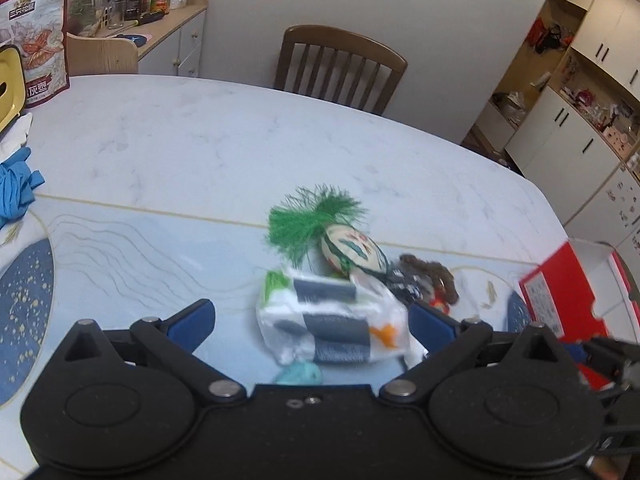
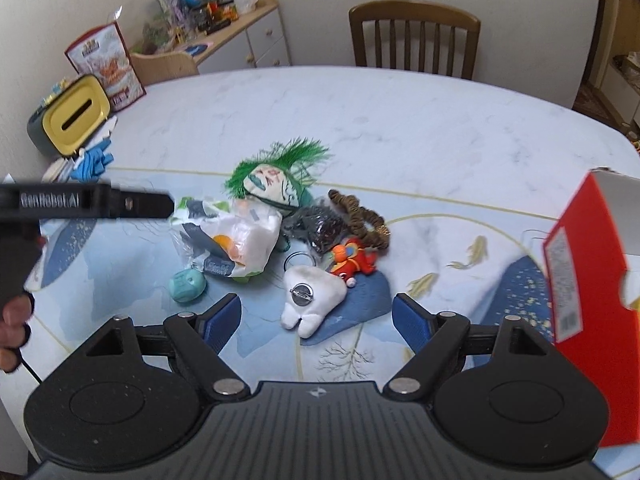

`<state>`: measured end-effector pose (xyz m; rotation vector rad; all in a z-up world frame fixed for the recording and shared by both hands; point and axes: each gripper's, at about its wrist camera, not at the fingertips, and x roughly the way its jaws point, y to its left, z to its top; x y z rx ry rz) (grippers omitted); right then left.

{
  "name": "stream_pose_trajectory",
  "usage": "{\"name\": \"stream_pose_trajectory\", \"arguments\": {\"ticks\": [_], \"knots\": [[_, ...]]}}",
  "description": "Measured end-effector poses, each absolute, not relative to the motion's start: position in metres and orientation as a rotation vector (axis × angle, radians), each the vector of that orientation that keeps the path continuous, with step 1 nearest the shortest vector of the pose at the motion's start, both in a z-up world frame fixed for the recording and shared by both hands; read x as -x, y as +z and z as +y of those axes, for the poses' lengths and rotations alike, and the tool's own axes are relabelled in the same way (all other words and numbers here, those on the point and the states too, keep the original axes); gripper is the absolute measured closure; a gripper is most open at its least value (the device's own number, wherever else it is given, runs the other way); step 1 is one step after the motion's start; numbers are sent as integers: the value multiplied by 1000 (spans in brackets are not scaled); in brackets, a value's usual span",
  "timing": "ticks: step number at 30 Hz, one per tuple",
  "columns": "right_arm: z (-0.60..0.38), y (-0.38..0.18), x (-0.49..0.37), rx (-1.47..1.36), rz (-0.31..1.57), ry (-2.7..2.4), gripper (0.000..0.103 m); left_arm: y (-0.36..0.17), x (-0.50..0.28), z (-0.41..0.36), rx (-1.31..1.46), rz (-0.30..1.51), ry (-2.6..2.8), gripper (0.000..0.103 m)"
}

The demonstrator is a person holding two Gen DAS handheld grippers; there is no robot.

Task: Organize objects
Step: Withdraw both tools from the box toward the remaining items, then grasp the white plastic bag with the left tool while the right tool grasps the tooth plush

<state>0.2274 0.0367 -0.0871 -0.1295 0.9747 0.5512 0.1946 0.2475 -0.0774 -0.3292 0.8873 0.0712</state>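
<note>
A pile of small objects lies on the blue patterned mat [image 2: 120, 280]. A white plastic packet [image 1: 332, 320] sits between the spread fingers of my left gripper [image 1: 312, 322], which is open and not touching it. Behind the packet lie a green-haired doll [image 1: 344, 246] and a brown scrunchie [image 1: 434, 272]. My right gripper [image 2: 318, 318] is open just short of a white tooth-shaped plush [image 2: 310, 296]. In the right wrist view I also see the packet [image 2: 228, 240], the doll [image 2: 276, 180], a teal round piece [image 2: 187, 286], a red toy [image 2: 354, 260] and the scrunchie [image 2: 364, 216].
An open red box [image 2: 588, 280] stands at the table's right edge. A yellow tissue box [image 2: 76, 120], blue gloves [image 2: 94, 162] and a snack bag [image 2: 108, 64] sit at the far left. A wooden chair [image 2: 414, 36] stands behind the marble table [image 2: 400, 128]. A hand [image 2: 14, 320] holds the left gripper's handle.
</note>
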Motion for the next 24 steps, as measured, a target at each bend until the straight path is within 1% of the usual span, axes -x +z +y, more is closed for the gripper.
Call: {"name": "stream_pose_trajectory", "arguments": {"ticks": [6, 7, 8, 9, 14, 19, 24], "knots": [[55, -111, -241, 186, 1001, 554, 20, -90, -216, 242, 334, 926, 48, 1], [57, -114, -243, 197, 1006, 557, 20, -94, -221, 245, 357, 948, 59, 5], [59, -117, -244, 205, 1009, 558, 20, -97, -225, 248, 387, 971, 71, 11], [60, -119, -245, 210, 1011, 559, 20, -99, -229, 253, 421, 988, 77, 12], [70, -129, -249, 236, 1020, 580, 20, -115, -248, 269, 538, 1081, 118, 12], [77, -138, -256, 258, 1039, 560, 21, -132, -255, 273, 615, 1129, 142, 12], [81, -142, -260, 265, 1043, 555, 23, -142, -257, 269, 635, 1147, 148, 12]]}}
